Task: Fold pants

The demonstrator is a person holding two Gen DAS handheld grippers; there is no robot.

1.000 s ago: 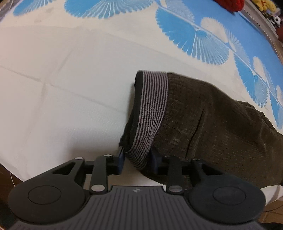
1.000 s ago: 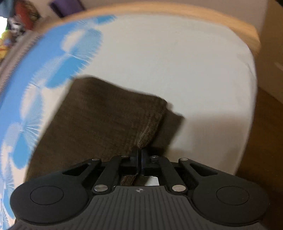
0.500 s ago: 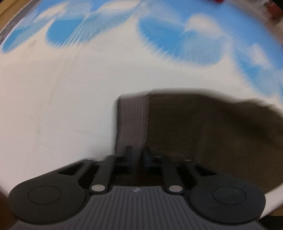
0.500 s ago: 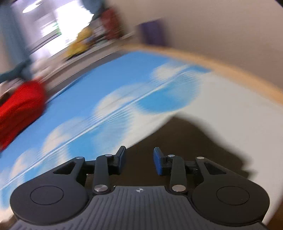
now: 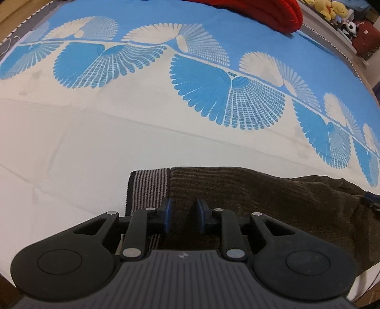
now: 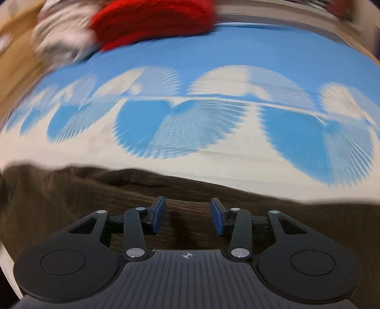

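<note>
1. L gripper [image 5: 182, 215]: pads parted narrowly, nothing between them; it hangs over the pants [image 5: 261, 202] just right of the striped waistband [image 5: 147, 187]. Whether the tips touch the cloth cannot be told.
2. R gripper [image 6: 187, 217]: pads set wide, nothing held, above the brown cloth [image 6: 95, 190]. This view is motion-blurred, so contact w/ the cloth cannot be told either.
3. Pants: lie flat on the near, cream part of the bed cover [image 5: 71, 147], at 6 o'clock in both views. Waistband end sits at abt 7 o'clock of the L view; the body runs off toward 3 o'clock. The R gripper's blue pad [image 5: 370, 197] peeps in at that far end.
4. Beyond the pants, 12 o'clock: blue fan print [image 5: 237, 99], then a red knit item [image 5: 261, 12]; soft toys [image 5: 332, 12] at 1 o'clock. All well apart from the work.
5. Step in hand (judged): both grippers free over a laid-down fold, so the next grasp is being set up. To do it well:
 - take the waistband edge w/ the L gripper and the opposite end w/ the R, both layers in each bite;
 - grip near corners, not mid-cloth, to keep edges square;
 - lift both ends level, carry one end over the other, align edges before release;
 - keep the cloth on the cream area, clear of the near bed edge.
6. Risk (judged): pinching the top layer only would peel the fold apart.
</note>
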